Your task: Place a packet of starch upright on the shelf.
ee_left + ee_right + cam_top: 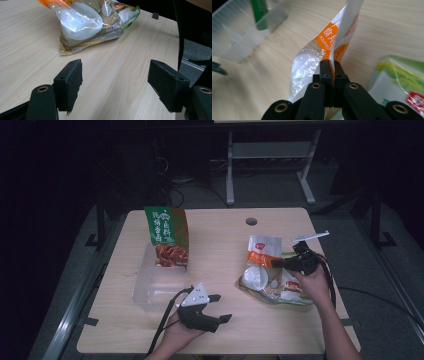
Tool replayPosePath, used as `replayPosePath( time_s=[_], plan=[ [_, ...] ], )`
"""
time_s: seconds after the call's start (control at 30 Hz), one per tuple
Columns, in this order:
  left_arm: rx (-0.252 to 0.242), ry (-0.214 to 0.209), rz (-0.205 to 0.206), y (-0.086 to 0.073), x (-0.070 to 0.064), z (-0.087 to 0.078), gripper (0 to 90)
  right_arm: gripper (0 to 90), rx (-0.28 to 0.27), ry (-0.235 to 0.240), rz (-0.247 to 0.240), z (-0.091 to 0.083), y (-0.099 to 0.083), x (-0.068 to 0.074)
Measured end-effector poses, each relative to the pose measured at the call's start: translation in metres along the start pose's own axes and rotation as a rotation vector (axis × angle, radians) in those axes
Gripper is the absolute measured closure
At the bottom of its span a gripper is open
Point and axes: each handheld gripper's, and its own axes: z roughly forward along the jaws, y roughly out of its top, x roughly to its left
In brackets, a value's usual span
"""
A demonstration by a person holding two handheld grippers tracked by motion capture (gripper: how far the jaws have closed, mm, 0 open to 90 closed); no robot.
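Partly hidden under the person's right hand [314,285], the orange-and-white snack bag [261,265] lies at about 3 o'clock on the tabletop [225,245], overlapping a green-edged packet [292,292] whose far side is covered by that hand. Printing on both is too small to read. The right hand-held gripper [280,264] has its jaws pinched tight on the orange bag's top edge; in the right gripper view the film [337,37] rises straight out of the closed jaws and runs off the top of that view. The left hand-held gripper [220,307], at about 6 o'clock near the front edge, holds its jaws wide apart with nothing between them, well apart from the bag. A clear plastic box [157,282] sits at 9 o'clock, with a green pouch [167,237] standing in its far end. Bare wood lies between the box and the bags.
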Motion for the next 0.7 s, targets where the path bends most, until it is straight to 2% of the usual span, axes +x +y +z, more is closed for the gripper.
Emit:
replayPosePath(
  time_s=[0.03, 0.07, 0.13, 0.2, 0.33, 0.37, 0.47, 0.7],
  plan=[
    [-0.001, -0.002, -0.005, 0.000, 0.000, 0.001, 27.7, 89.7, -0.010, 0.014, -0.027, -0.003, 0.001, 0.007],
    [-0.003, -0.001, -0.006, 0.000, 0.001, 0.001, 27.7, 89.7, -0.010, 0.014, -0.027, -0.003, 0.001, 0.007],
    [-0.003, -0.001, -0.007, 0.001, 0.001, 0.003, 27.7, 89.7, -0.018, 0.025, -0.066, -0.006, 0.002, 0.016],
    [-0.007, -0.004, -0.016, 0.003, 0.002, 0.005, 27.9, 89.7, -0.032, 0.053, -0.126, -0.009, 0.002, 0.029],
    [-0.010, -0.004, -0.019, 0.006, 0.005, 0.010, 28.0, 89.8, -0.042, 0.078, -0.173, -0.011, 0.002, 0.040],
    [-0.009, -0.001, -0.019, 0.007, 0.006, 0.013, 28.0, 89.8, -0.052, 0.072, -0.209, -0.011, 0.002, 0.048],
    [-0.003, 0.009, -0.026, 0.009, 0.010, 0.018, 28.1, 89.9, -0.060, 0.089, -0.220, -0.012, 0.002, 0.053],
    [0.011, 0.042, -0.045, 0.013, 0.021, 0.031, 29.9, 90.0, -0.048, 0.104, -0.316, -0.013, 0.003, 0.076]
  ],
)
